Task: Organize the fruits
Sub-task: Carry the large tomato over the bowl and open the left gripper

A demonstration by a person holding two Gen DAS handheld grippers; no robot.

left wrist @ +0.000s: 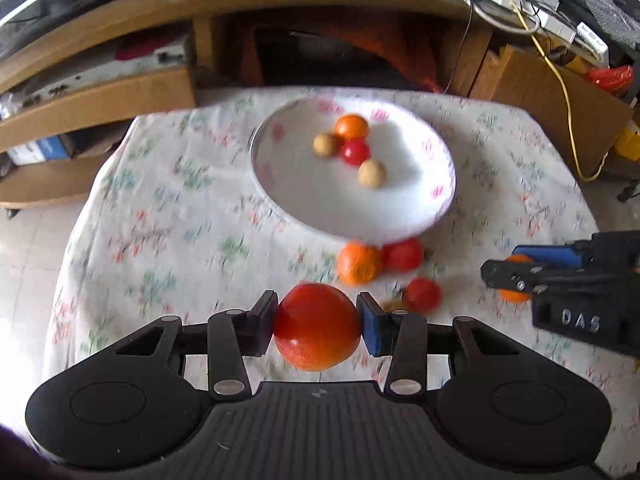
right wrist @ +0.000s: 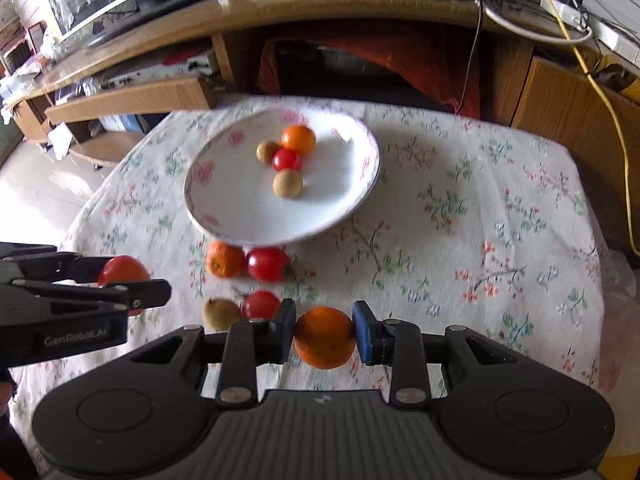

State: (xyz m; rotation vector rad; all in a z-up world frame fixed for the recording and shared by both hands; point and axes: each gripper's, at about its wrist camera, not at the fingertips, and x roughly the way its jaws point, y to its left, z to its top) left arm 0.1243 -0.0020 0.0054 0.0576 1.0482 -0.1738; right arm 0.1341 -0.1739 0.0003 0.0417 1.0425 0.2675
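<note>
The floral-rimmed plate point(right wrist: 208, 216) at twelve o'clock holds an orange point(right wrist: 298, 139), a cherry tomato point(right wrist: 286, 160) and two longans point(right wrist: 287, 184), while the left gripper point(left wrist: 318, 326) clamps a large tomato point(left wrist: 318, 326) and the right gripper point(right wrist: 325, 338) clamps a mandarin point(right wrist: 325, 338).

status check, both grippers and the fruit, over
Left gripper shut on a red tomato. Right gripper shut on an orange. Plate holds four fruits; four more loose on the cloth. Path to plate clear.
</note>
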